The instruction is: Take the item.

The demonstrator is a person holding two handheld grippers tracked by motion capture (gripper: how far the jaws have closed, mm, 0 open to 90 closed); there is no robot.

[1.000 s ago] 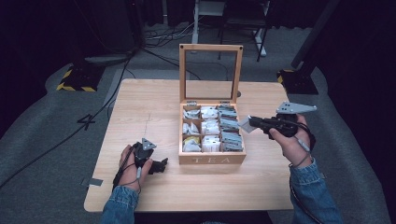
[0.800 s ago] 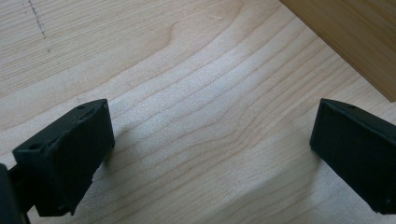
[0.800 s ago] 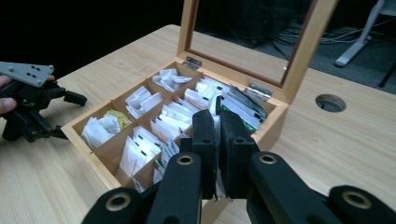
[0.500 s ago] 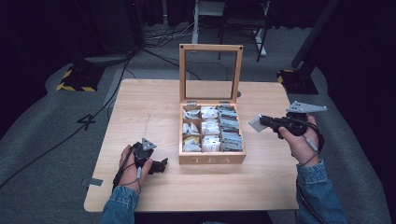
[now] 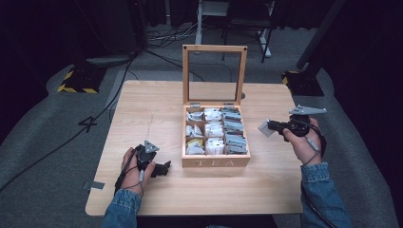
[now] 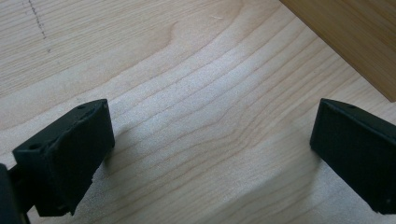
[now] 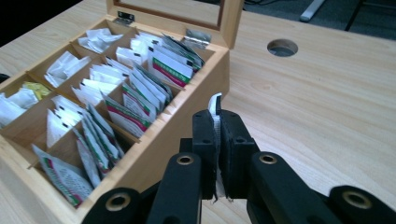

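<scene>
An open wooden tea box (image 5: pixel 216 162) stands mid-table, its glass lid (image 5: pixel 215 73) upright. Its compartments hold several tea bags (image 7: pixel 135 93). To the right of the box and above the table, my right gripper (image 5: pixel 270 126) is shut on a white tea bag packet (image 5: pixel 263 128). In the right gripper view the packet's edge (image 7: pixel 215 105) sticks up between the pressed jaws of that gripper (image 7: pixel 217 140), beside the box wall (image 7: pixel 173 135). My left gripper (image 5: pixel 164 168) rests on the table left of the box front. It stands open (image 6: pixel 210 154), with bare wood between its jaws.
The light wooden table (image 5: pixel 152 109) has a round cable hole (image 7: pixel 282 47) behind the box on the right. A corner of the box (image 6: pixel 355 37) lies close ahead of the left gripper. Cables and stand legs lie on the dark floor beyond the table.
My right gripper has moved to the right and lower, away from the box, keeping the tea bag packet in its jaws. The left hand has stayed put.
</scene>
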